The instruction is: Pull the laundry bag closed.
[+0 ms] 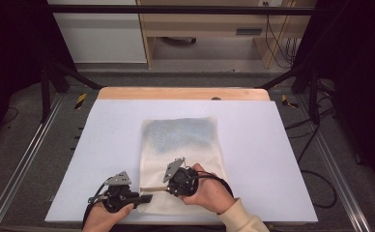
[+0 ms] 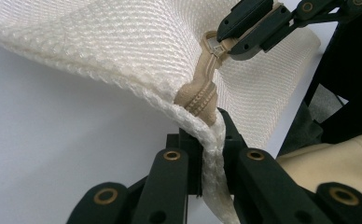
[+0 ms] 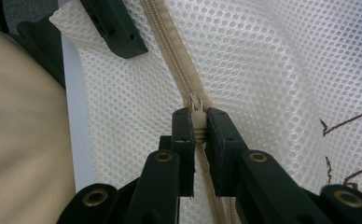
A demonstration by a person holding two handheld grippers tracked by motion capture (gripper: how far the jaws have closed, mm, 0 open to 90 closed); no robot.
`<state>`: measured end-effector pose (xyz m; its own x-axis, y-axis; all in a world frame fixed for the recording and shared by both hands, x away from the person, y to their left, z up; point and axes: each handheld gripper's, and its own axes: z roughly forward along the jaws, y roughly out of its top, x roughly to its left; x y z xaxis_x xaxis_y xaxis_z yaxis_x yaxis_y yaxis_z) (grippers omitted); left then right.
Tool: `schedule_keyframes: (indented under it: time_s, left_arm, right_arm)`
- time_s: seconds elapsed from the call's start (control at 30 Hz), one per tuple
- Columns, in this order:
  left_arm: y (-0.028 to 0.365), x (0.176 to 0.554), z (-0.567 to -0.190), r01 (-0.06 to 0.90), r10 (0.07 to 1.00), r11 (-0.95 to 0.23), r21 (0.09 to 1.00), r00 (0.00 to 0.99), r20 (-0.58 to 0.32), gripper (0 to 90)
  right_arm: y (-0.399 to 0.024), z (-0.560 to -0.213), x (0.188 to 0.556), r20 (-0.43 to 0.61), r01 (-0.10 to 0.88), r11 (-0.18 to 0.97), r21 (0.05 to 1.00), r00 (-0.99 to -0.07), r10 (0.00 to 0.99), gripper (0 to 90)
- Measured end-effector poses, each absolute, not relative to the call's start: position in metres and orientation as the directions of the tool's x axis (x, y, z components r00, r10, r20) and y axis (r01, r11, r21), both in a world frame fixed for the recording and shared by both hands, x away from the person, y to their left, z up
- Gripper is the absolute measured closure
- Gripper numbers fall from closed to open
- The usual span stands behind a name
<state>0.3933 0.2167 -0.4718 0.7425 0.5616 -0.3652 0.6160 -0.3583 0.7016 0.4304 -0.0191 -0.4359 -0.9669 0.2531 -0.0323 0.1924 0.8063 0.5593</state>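
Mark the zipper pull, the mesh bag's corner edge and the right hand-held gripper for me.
zipper pull (image 3: 197, 122), right gripper view, tab between the jaws.
mesh bag corner (image 2: 212, 149), left gripper view, bound edge in the jaws.
right hand-held gripper (image 2: 237, 38), left gripper view, jaw tips at the pull.

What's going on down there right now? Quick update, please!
Left hand-held gripper clamped on mesh bag corner. Right hand-held gripper pinching zipper pull. Nothing in the way.

The left gripper (image 1: 146, 198) lay low at the near table edge, its jaws pointing right and clamped shut on the mesh bag's corner seam (image 2: 212, 140). The right gripper (image 1: 152, 188), cupped in the right hand (image 1: 209, 191), pointed left, jaws pinched on the zipper pull (image 3: 197, 122).
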Motion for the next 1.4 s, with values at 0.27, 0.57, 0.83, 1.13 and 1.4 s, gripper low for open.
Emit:
schedule_keyframes:
  time_s: [0.27, 0.57, 0.83, 1.13, 1.4]
  left_arm:
    - [0.217, 0.394, -0.474, 0.620, 0.551, -0.363, 0.696, 0.745, -0.377, 84.5]
    - [0.214, 0.394, -0.476, 0.622, 0.543, -0.378, 0.686, 0.749, -0.380, 84.1]
    - [0.213, 0.394, -0.477, 0.625, 0.549, -0.385, 0.680, 0.747, -0.376, 84.2]
    - [0.216, 0.395, -0.475, 0.623, 0.557, -0.375, 0.686, 0.743, -0.370, 84.4]
    - [0.217, 0.396, -0.475, 0.622, 0.556, -0.375, 0.687, 0.744, -0.370, 84.3]
  right_arm:
    - [-0.020, -0.437, 0.427, -0.046, 0.186, 0.802, 0.567, -0.966, 0.256, 82.3]
    - [-0.023, -0.437, 0.425, -0.047, 0.190, 0.802, 0.566, -0.964, 0.261, 82.3]
    - [-0.025, -0.437, 0.425, -0.043, 0.191, 0.797, 0.573, -0.964, 0.262, 82.2]
    - [-0.033, -0.435, 0.425, -0.051, 0.197, 0.797, 0.571, -0.960, 0.275, 82.2]
    - [-0.037, -0.436, 0.424, -0.051, 0.207, 0.795, 0.570, -0.957, 0.286, 82.2]
